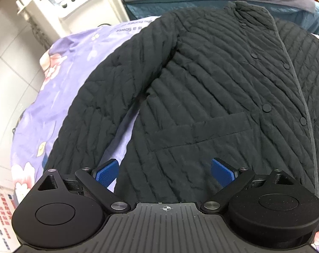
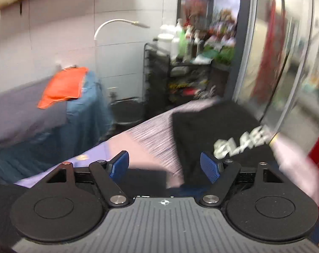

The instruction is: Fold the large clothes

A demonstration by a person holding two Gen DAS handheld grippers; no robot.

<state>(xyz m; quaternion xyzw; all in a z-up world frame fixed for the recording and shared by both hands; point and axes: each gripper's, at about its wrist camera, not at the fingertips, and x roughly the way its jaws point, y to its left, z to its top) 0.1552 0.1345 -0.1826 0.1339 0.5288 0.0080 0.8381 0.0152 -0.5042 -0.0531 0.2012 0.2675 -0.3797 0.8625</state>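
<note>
A black quilted jacket (image 1: 212,80) lies flat, front up, on a purple floral bedsheet (image 1: 75,67), with its collar at the far end and one sleeve (image 1: 89,105) stretched along the left. My left gripper (image 1: 164,171) is open and empty, hovering over the jacket's near hem below a pocket flap (image 1: 199,130). My right gripper (image 2: 164,165) is open and empty. It points across the sheet (image 2: 146,139) toward a folded black garment with white lettering (image 2: 222,135). The right wrist view is blurred by motion.
A white machine with knobs (image 1: 72,2) stands beyond the table's left end. A second bed with blue and grey covers (image 2: 43,113) and an orange cloth (image 2: 63,86) lies behind. A black cart with bottles (image 2: 180,67) and a glass door (image 2: 286,63) stand to the right.
</note>
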